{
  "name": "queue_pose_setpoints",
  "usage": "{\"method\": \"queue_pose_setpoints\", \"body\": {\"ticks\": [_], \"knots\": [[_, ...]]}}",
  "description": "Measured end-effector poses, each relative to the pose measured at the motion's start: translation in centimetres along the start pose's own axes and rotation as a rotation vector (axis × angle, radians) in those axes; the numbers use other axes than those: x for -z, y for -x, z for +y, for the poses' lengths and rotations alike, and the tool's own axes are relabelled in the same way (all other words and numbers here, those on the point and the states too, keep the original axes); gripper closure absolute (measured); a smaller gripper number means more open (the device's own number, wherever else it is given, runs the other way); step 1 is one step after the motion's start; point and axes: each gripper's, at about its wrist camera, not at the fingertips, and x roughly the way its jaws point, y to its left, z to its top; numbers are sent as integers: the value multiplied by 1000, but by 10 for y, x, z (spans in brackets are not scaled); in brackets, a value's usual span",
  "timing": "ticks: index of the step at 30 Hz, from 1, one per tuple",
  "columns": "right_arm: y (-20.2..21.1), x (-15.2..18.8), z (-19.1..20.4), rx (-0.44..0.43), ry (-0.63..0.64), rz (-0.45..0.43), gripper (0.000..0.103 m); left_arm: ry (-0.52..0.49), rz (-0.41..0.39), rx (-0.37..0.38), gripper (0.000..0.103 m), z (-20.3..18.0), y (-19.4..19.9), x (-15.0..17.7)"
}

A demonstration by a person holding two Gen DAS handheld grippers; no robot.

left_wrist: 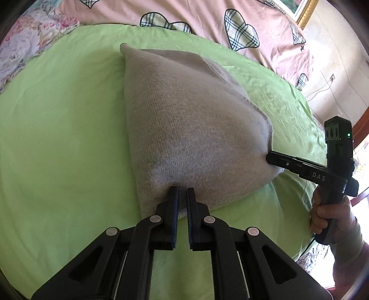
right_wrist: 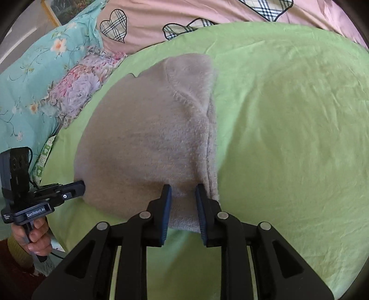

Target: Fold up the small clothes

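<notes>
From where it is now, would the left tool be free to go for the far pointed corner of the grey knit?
Probably not yet. The left tool is shut on the grey knit at its near edge. The far corner lies uncovered on the green sheet, so the way looks free once it lets go.

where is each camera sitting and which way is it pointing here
Left wrist: sits on the left tongs, looking forward over the grey knit garment on the green sheet; the right tongs and right hand show at right.
Right wrist: sits on the right tongs, facing the same garment; the left tongs and left hand show at left.
Shared: garment, sheet, pink heart-print quilt, both tongs gripping the near edge.
</notes>
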Motion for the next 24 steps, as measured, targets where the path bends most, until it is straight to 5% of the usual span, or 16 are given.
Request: {"method": "queue_pose_setpoints", "body": {"ticks": [15, 21, 24], "knots": [[24, 14, 8, 64, -13, -1, 79, 12, 12, -60, 90, -8, 22, 13], [49, 30, 9, 70, -43, -7, 72, -9, -7, -128, 66, -15, 41, 32], [60, 42, 19, 63, -29, -18, 57, -17, -19, -148, 56, -17, 50, 40]]}}
